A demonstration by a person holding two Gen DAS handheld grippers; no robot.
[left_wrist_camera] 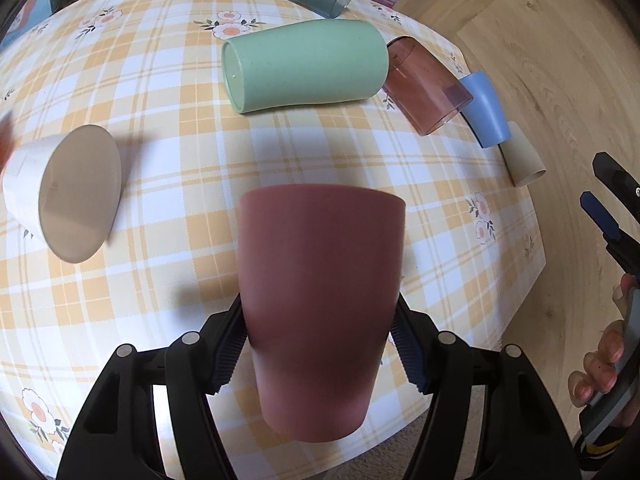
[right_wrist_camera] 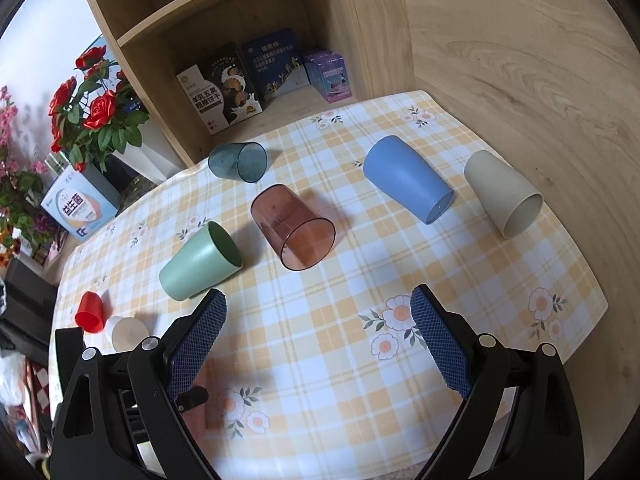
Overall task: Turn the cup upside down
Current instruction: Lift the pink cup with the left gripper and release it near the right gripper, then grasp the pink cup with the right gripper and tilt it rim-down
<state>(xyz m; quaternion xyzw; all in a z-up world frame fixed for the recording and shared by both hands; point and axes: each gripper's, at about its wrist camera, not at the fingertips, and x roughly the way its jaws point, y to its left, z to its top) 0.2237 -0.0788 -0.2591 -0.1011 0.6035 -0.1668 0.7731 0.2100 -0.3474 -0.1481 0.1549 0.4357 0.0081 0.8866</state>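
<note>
My left gripper [left_wrist_camera: 320, 340] clamps the dusty-pink cup [left_wrist_camera: 320, 304] crosswise, long axis running straight ahead, wide end farthest; right gripper [right_wrist_camera: 318, 344] released, empty

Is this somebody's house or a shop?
Most likely a room in a home. A table with a flowery checked tablecloth stands by a wooden shelf of snack boxes, with red artificial roses beside it.

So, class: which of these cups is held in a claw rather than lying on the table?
The dusty-pink cup: the left claw grips its sides, while the green cup lies tipped over.
</note>
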